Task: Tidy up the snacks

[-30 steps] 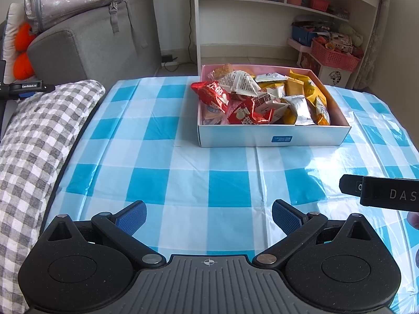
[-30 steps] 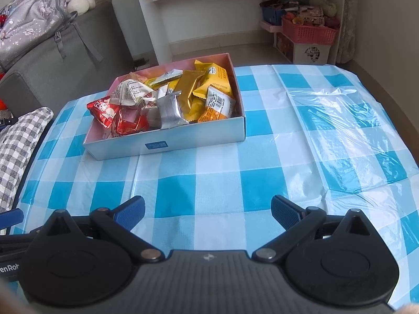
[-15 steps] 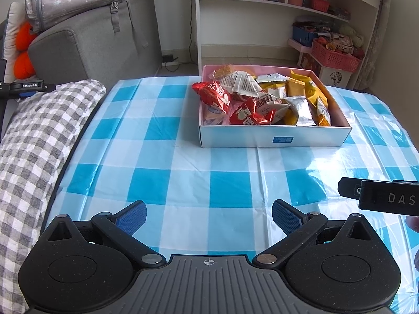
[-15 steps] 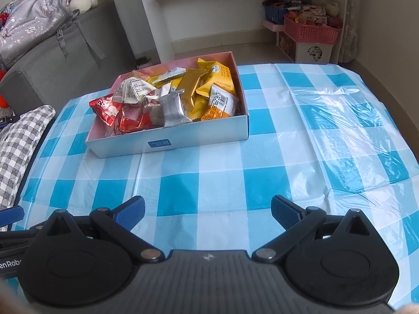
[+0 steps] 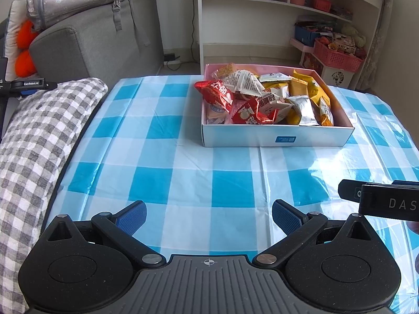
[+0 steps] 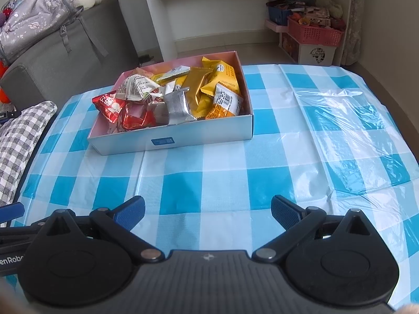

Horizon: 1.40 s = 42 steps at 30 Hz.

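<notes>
A white box with a pink inside (image 5: 275,138) (image 6: 183,137) stands on the blue checked tablecloth and holds several snack packets: red ones (image 5: 217,95) (image 6: 110,104) at its left, a silver one (image 5: 303,110) (image 6: 178,106) in the middle, yellow ones (image 5: 311,89) (image 6: 222,76) at its right. My left gripper (image 5: 208,212) is open and empty over the near part of the table. My right gripper (image 6: 208,209) is open and empty, also short of the box. The right gripper's side shows at the right edge of the left wrist view (image 5: 379,204).
A grey checked cushion (image 5: 34,136) lies along the table's left edge. A grey sofa with a bag (image 5: 86,39) stands behind it. A white shelf unit with pink baskets (image 5: 335,57) is at the back. Loose clear plastic (image 6: 345,120) wrinkles over the tablecloth's right side.
Both grippers have drifted slightly; the box sits a little lower in both views. Both grippers stay open and empty.
</notes>
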Each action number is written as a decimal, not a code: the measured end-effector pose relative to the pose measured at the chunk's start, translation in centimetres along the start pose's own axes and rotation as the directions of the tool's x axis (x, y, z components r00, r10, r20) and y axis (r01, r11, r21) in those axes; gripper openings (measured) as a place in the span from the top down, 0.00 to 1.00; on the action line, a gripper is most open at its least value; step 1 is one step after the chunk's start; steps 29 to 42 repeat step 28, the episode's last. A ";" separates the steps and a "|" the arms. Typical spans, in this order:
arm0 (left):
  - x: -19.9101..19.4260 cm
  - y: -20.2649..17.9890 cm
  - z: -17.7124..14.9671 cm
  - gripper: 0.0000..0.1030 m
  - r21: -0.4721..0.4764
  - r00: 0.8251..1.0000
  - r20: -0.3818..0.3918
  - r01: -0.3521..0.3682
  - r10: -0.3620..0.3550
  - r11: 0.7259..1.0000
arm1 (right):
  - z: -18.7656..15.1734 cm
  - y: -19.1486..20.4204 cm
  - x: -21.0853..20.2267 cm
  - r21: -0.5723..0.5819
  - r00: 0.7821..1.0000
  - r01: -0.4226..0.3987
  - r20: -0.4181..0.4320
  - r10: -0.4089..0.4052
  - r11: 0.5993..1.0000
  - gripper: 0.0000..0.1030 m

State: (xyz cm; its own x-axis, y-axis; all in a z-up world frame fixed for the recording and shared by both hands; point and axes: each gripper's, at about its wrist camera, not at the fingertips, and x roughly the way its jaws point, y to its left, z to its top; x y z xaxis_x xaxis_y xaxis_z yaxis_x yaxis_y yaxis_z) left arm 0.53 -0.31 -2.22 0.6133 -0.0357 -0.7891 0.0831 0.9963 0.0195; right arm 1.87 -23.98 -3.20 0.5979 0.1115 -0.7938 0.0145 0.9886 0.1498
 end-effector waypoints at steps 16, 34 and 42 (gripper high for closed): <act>0.3 -0.1 -0.1 0.00 0.005 1.000 -0.009 -0.004 0.004 1.000 | 0.0 0.1 0.0 -0.007 1.000 0.002 -0.001 -0.002 1.000 0.00; 0.3 -0.1 0.0 0.00 0.008 1.000 -0.005 0.000 0.000 1.000 | -0.2 0.3 0.2 -0.012 1.000 0.005 -0.004 -0.005 1.000 0.00; 0.3 -0.1 0.0 0.00 0.008 1.000 -0.005 0.000 0.000 1.000 | -0.2 0.3 0.2 -0.012 1.000 0.005 -0.004 -0.005 1.000 0.00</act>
